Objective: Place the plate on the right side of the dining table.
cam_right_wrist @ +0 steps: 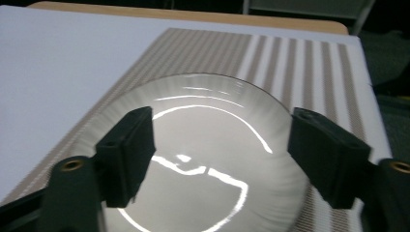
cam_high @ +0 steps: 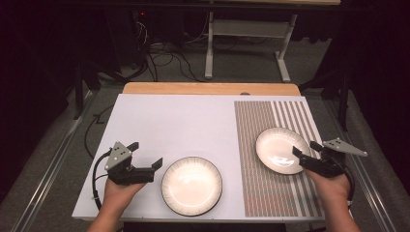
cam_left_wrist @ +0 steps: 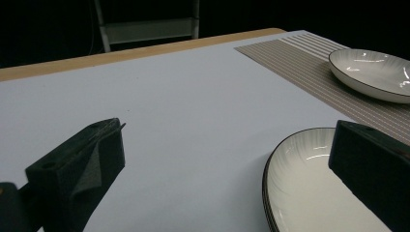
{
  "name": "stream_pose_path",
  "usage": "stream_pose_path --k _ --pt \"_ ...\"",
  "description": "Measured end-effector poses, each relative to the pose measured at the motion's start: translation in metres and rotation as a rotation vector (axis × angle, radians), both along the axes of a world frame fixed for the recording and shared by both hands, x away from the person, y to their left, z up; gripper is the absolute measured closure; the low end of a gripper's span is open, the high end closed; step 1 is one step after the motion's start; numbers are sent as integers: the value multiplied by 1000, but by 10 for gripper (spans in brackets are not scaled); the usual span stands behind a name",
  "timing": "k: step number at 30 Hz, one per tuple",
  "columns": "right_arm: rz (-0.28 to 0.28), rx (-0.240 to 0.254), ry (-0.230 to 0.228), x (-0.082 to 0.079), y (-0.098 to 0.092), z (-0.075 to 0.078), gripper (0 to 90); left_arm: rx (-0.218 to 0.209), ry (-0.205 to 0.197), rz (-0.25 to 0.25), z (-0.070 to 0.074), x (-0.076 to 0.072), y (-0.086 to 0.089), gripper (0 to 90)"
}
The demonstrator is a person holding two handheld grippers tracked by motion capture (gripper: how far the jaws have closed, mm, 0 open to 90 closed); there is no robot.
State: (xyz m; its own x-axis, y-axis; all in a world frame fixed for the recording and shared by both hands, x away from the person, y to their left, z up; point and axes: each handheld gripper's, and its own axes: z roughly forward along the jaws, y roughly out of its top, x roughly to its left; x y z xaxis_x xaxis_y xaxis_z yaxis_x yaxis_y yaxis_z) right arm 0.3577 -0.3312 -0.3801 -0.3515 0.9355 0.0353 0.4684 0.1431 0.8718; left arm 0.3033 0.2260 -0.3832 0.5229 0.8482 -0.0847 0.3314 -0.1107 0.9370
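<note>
A desk (cam_high: 169,121) covered by a pale lilac-white sheet is seen from above, with a strip of light wood left bare along its far edge (cam_high: 208,88). The right part of the sheet is overlaid by a brown-and-white striped placemat (cam_high: 270,193), finely striped at its left and more broadly at its right. On this placemat a white plate with a dark rim (cam_high: 276,149) is set, and the right hand-held gripper (cam_high: 305,151) is held at its near right edge; its jaws are spread wide over the plate, with nothing gripped between them, as is confirmed in the right gripper view, where the plate (cam_right_wrist: 203,159) lies below and beyond the open jaws. A second plate with a dark rim (cam_high: 192,185) is placed on the bare sheet near the front edge, well apart from the first. Just beside its left rim the left hand-held gripper (cam_high: 147,157) is held by a hand (cam_high: 118,193); its jaws are also parted and empty, one of them reaching over the rim in the left gripper view (cam_left_wrist: 309,183). Beyond the desk, a grey carpeted floor (cam_high: 241,63) is seen in a dark room, crossed by loose black cables (cam_high: 164,60), and the pale metal legs of another table (cam_high: 246,38) are stood on it
</note>
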Motion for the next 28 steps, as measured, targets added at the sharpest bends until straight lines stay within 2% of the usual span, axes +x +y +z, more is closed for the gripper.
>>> stream_pose_path --k 1,2,3,7,12,14,15,21,25,28 --pt "22 -8 -16 -2 7 1 200 0 0 0 0 0 0 1" --pt "22 -8 -16 -2 7 1 200 -3 3 -6 0 0 0 1" --pt "68 -21 -50 -8 23 4 116 -5 -2 -10 1 -1 -1 1" --pt "146 -7 -76 -16 49 8 13 -7 -12 -10 3 -2 -2 1" --pt "235 21 -118 -30 78 13 5 -9 -34 -9 6 -7 -3 1" --pt "246 23 -121 -32 81 13 5 -9 -41 -14 7 -9 -4 1" --pt "280 15 -127 -39 91 14 5 -14 -50 -18 8 -11 -5 1" --pt "340 -11 -155 -52 109 13 5 -14 -50 -17 8 -12 -4 1" --pt "335 -16 -160 -53 108 13 5 -20 -63 -19 11 -16 -5 1" --pt "323 -1 -160 -51 103 13 5 -28 -67 -12 13 -18 -4 1"
